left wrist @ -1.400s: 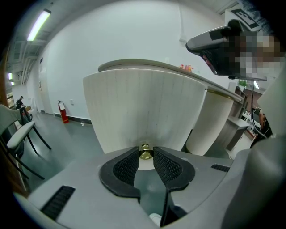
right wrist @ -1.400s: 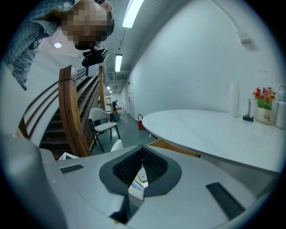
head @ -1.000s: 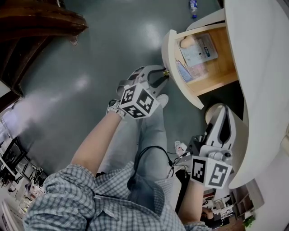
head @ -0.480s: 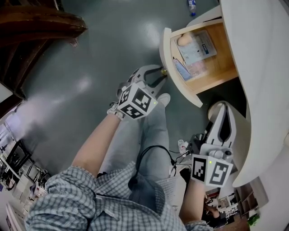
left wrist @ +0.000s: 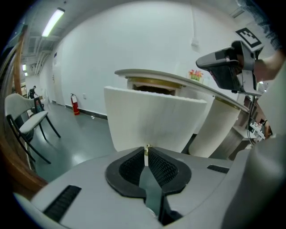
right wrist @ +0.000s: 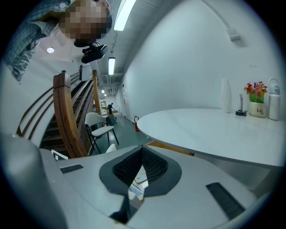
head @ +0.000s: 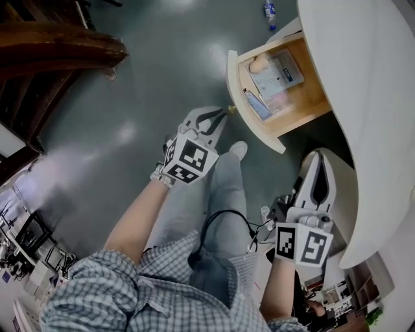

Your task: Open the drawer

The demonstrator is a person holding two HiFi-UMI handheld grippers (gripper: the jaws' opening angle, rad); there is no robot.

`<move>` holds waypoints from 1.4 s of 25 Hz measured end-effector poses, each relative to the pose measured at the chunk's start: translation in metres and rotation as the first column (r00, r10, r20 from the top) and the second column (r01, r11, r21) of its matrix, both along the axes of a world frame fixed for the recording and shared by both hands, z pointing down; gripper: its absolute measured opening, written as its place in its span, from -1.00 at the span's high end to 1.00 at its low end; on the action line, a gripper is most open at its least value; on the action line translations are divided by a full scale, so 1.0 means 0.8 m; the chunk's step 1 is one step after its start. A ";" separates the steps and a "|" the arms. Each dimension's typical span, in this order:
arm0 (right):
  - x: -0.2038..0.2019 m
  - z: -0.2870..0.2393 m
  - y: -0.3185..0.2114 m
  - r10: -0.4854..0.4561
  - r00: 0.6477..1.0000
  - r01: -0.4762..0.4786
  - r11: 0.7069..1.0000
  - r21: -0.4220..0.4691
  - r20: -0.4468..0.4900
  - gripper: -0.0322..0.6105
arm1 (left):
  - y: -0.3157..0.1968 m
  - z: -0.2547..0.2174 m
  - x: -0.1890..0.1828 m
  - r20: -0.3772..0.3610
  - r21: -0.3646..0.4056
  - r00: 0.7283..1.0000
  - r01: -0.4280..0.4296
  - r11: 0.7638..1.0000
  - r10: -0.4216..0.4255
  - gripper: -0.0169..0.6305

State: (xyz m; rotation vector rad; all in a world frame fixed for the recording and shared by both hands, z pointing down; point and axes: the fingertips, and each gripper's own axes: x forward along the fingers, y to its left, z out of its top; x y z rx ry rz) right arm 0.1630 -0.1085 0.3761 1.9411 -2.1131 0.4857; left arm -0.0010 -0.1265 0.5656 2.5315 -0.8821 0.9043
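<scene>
The drawer point(head: 235, 78) stands pulled out from under the white round table point(head: 363, 78), with its curved white front point(left wrist: 152, 120) facing me. A small brass knob point(head: 229, 108) sticks out of that front. My left gripper point(head: 222, 115) has just been closing its jaws, and the knob point(left wrist: 146, 147) now sits pinched at its very tips point(left wrist: 146, 154). My right gripper point(head: 316, 159) hangs below the table edge, apart from the drawer. It is shut point(right wrist: 142, 154) with nothing held.
Papers and cards point(head: 275, 74) and a beige round thing point(head: 259, 63) lie in the drawer. A bottle point(head: 269, 11) lies on the green floor. A wooden staircase point(head: 52, 45) is at the left, and a chair point(left wrist: 27, 125) stands further off. My own shoe point(head: 238, 150) is under the drawer.
The left gripper's jaws stood open around the knob and have now closed on it. The right gripper has stayed where it was.
</scene>
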 end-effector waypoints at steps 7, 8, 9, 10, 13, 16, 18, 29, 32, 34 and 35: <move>-0.001 -0.032 0.005 -0.009 1.000 0.009 1.000 0.013 -0.001 0.89 | -0.009 -0.068 0.004 -0.048 -0.006 0.999 0.025 1.000 -0.026 0.93; -0.001 -0.037 0.005 -0.010 1.000 0.010 1.000 0.016 -0.001 0.89 | -0.010 -0.080 0.005 -0.057 -0.004 0.998 0.026 1.000 -0.027 0.93; 0.000 -0.042 0.006 -0.010 1.000 0.010 1.000 0.018 -0.002 0.89 | -0.010 -0.091 0.007 -0.064 -0.003 0.998 0.022 1.000 -0.023 0.93; 0.001 -0.048 0.007 -0.010 1.000 0.010 1.000 0.020 -0.003 0.89 | -0.009 -0.103 0.009 -0.071 -0.001 0.997 0.013 1.000 -0.013 0.93; 0.007 -0.066 0.008 -0.006 1.000 0.006 1.000 0.029 -0.010 0.89 | -0.007 -0.142 0.022 -0.098 0.013 0.994 -0.039 0.999 0.040 0.93; 0.010 -0.087 0.007 -0.005 1.000 0.006 0.999 0.049 -0.018 0.89 | -0.010 -0.180 0.024 -0.109 0.016 0.993 -0.042 0.999 0.043 0.93; 0.010 -0.102 0.007 -0.007 1.000 0.008 0.998 0.057 -0.028 0.89 | -0.011 -0.204 0.020 -0.116 0.007 0.993 -0.010 1.000 0.011 0.93; 0.015 -0.181 0.003 -0.007 0.999 0.013 0.992 0.125 -0.049 0.89 | -0.022 -0.352 0.029 -0.181 0.108 0.982 -0.033 0.994 0.052 0.93; 0.014 -0.204 0.004 -0.014 0.998 0.022 0.989 0.148 -0.054 0.89 | -0.022 -0.381 0.030 -0.204 0.119 0.978 -0.023 0.993 0.047 0.93; 0.015 -0.218 0.005 -0.017 0.998 0.027 0.986 0.167 -0.058 0.89 | -0.020 -0.398 0.035 -0.209 0.134 0.976 -0.028 0.991 0.056 0.93; 0.015 -0.224 0.005 -0.019 0.998 0.029 0.984 0.175 -0.060 0.89 | -0.019 -0.405 0.037 -0.212 0.141 0.975 -0.032 0.990 0.062 0.93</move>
